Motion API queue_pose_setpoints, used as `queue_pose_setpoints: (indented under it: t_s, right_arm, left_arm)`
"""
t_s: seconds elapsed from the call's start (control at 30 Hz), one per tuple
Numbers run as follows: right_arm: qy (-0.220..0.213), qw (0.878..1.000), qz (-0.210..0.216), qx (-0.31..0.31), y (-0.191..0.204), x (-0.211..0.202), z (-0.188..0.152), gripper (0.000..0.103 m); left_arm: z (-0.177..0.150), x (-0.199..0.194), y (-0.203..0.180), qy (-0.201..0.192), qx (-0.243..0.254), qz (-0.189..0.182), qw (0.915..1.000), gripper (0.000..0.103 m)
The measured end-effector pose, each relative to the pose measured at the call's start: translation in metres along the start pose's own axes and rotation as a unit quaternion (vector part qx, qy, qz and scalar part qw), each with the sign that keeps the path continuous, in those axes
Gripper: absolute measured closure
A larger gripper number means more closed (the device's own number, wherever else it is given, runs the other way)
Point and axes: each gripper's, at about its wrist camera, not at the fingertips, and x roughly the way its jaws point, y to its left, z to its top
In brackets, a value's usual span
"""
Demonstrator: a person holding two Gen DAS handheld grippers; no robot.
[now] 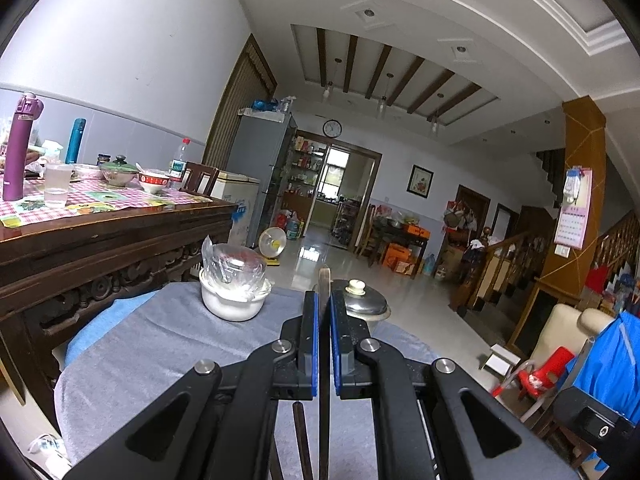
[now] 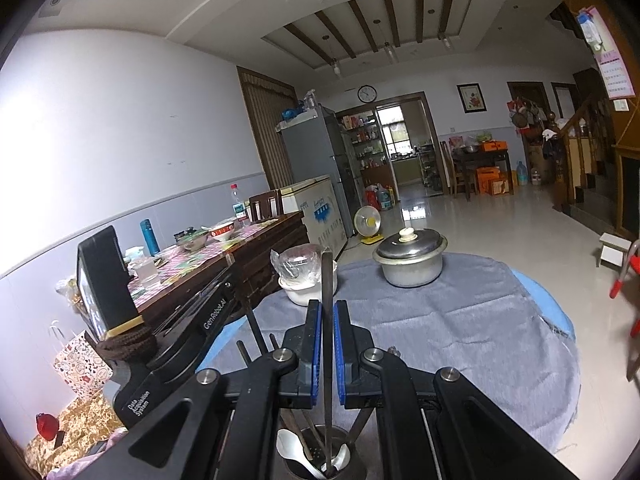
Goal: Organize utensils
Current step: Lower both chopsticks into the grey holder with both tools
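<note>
My left gripper [image 1: 324, 300] is shut on a dark chopstick [image 1: 325, 278], which stands upright between the blue pads and pokes out above them. A second dark stick [image 1: 301, 436] shows below the jaws. My right gripper [image 2: 328, 306] is shut on another dark chopstick [image 2: 327, 272]. Its lower end reaches into a metal utensil holder [image 2: 352, 470] directly under the jaws. The holder contains a white spoon [image 2: 291, 445] and more chopsticks. The left gripper's black body [image 2: 172, 360] sits close at the left in the right wrist view.
A round table under a grey cloth [image 2: 460, 332] carries a lidded metal pot [image 2: 412, 258] and a white bowl [image 1: 232, 304] topped with a plastic-wrapped glass bowl. A dark wooden dining table [image 1: 100, 240] crowded with bottles and bowls stands to the left. A tiled floor lies beyond.
</note>
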Motion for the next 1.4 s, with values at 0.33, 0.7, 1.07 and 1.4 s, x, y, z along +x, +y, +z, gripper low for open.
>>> queue_pose_setpoints:
  t_s: [0.33, 0.7, 1.07, 1.4]
  right_arm:
    - [0.023, 1.0, -0.006, 0.0, 0.001, 0.004, -0.011, 0.096]
    - [0.033, 0.999, -0.005, -0.006, 0.008, 0.005, -0.018, 0.096]
    - [0.053, 0.999, -0.002, -0.008, 0.012, 0.014, -0.027, 0.096]
    - [0.059, 0.998, 0.002, -0.01, 0.015, 0.016, -0.029, 0.096]
  left_arm:
    - [-0.007, 0.003, 0.0, 0.022, 0.008, 0.01, 0.9997, 0.097]
    - [-0.015, 0.008, 0.006, 0.038, 0.004, 0.017, 0.9991, 0.098]
    - [-0.025, 0.015, 0.012, 0.059, 0.004, 0.022, 0.998, 0.098]
    - [-0.027, 0.018, 0.011, 0.073, 0.011, 0.025, 0.9969, 0.098]
